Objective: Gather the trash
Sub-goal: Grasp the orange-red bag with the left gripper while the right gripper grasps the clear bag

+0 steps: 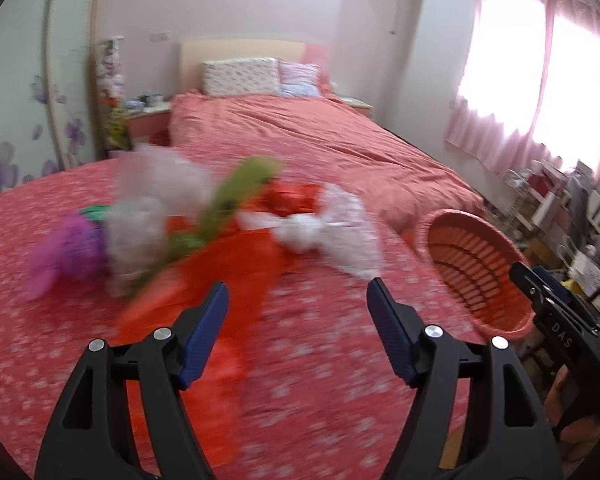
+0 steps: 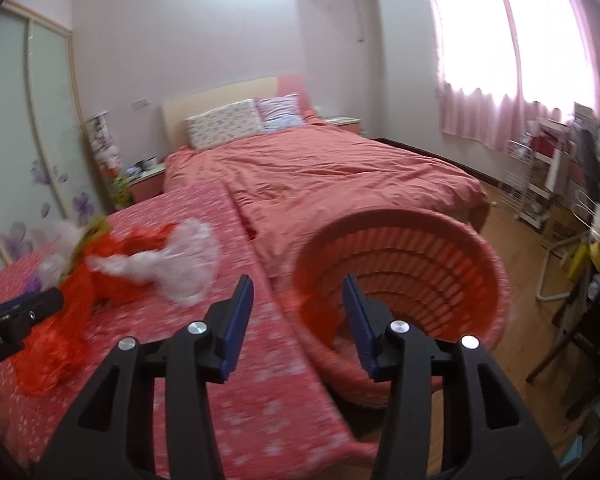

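Trash pile (image 1: pixel 188 220) sits on the red floral bedspread (image 1: pixel 300 360), at 11 o'clock from the left tool (image 1: pixel 298 300): crinkly clear plastic bags (image 1: pixel 332 232), an orange bag (image 1: pixel 228 272), a green wrapper (image 1: pixel 236 196), something purple (image 1: pixel 68 248). All thin film, blurred. Orange slatted basket (image 2: pixel 440 272), round and tipped toward us, is at 1 o'clock of the right tool (image 2: pixel 298 300). Both tools gape, nothing between the jaws. Looks like a reach-to-pick step; next move calls for closing on a bunched fold, not flat film.
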`<state>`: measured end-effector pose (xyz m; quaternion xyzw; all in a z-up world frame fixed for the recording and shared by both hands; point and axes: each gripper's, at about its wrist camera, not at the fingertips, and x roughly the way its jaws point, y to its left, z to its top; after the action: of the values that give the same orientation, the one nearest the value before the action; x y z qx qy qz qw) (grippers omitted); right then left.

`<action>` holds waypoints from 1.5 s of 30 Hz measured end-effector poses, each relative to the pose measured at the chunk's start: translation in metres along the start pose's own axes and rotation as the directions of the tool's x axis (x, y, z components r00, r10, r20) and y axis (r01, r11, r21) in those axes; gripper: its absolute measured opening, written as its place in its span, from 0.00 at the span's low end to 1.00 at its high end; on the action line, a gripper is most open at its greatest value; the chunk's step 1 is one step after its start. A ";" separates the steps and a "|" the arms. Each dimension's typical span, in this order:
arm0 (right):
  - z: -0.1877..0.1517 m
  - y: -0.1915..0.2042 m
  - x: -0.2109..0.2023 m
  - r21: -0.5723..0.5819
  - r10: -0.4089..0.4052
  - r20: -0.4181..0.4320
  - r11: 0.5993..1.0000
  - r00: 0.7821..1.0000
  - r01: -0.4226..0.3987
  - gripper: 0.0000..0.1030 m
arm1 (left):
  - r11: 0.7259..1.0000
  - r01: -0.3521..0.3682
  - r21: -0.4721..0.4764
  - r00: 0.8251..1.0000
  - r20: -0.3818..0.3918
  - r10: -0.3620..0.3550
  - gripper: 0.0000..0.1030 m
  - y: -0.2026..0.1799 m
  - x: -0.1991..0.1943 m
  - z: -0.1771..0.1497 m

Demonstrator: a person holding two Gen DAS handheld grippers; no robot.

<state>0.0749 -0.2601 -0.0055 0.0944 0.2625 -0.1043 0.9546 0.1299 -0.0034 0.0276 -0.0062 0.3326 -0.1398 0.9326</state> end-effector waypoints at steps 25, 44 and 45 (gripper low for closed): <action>-0.010 0.070 0.007 -0.081 0.112 -0.055 0.990 0.992 -0.117 0.45 | 0.992 -0.079 -0.100 0.997 -0.035 0.075 0.33 0.065 0.015 -0.035; 0.021 0.151 0.120 -0.014 0.245 -0.192 0.967 0.950 -0.253 0.35 | 0.960 -0.169 -0.222 0.980 0.068 0.188 0.33 0.129 -0.016 -0.007; 0.022 0.154 0.125 -0.013 0.245 -0.198 0.968 0.949 -0.252 0.35 | 0.960 -0.172 -0.223 0.979 0.067 0.191 0.33 0.131 -0.015 -0.007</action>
<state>0.2289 -0.1364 -0.0329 0.1180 0.3425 0.0314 0.9316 0.1486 0.1268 0.0177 -0.0831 0.3039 -0.0163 0.9489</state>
